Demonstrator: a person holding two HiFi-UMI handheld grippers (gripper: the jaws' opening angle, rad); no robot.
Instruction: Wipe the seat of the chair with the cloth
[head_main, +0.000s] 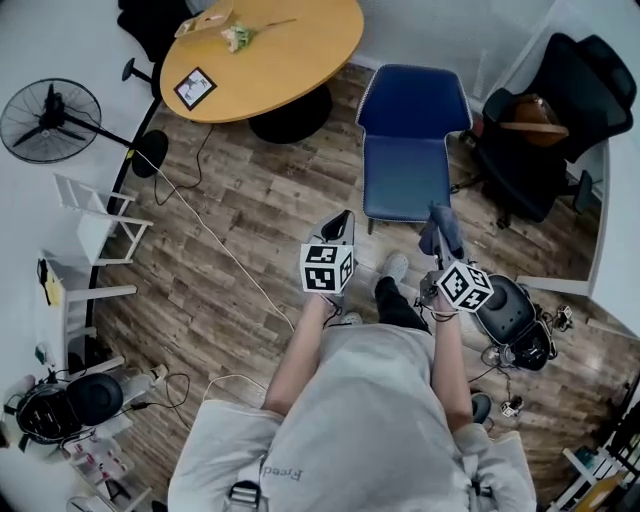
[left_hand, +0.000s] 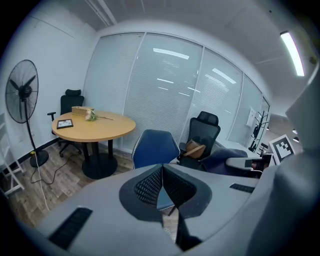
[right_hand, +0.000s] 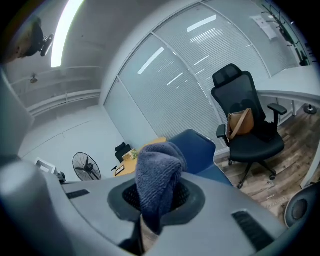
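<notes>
Blue-grey cloth (right_hand: 159, 172) clamped in right gripper (right_hand: 156, 202) — held near front of blue chair (head_main: 405, 140) seat; left gripper (left_hand: 162, 187) closed, empty.

I stand on a floor (head_main: 260, 190) of brown wood planks. Ahead on my left is a round wooden table (head_main: 290, 55) on a black foot. A framed picture (head_main: 195, 87), a small box (head_main: 205, 20) and a flower (head_main: 240, 37) lie on it. A black chair (head_main: 150, 25) is behind the table. A black fan (head_main: 50, 120) stands by the white wall, a white rack (head_main: 95, 225) is near it, and a white cable (head_main: 215, 240) runs over the floor. On my right is an office chair (head_main: 585, 70) with a brown bag (head_main: 525, 110) on it. White blinds (left_hand: 165, 85) cover the far wall. A long lamp (left_hand: 292, 52) shines on the ceiling.
</notes>
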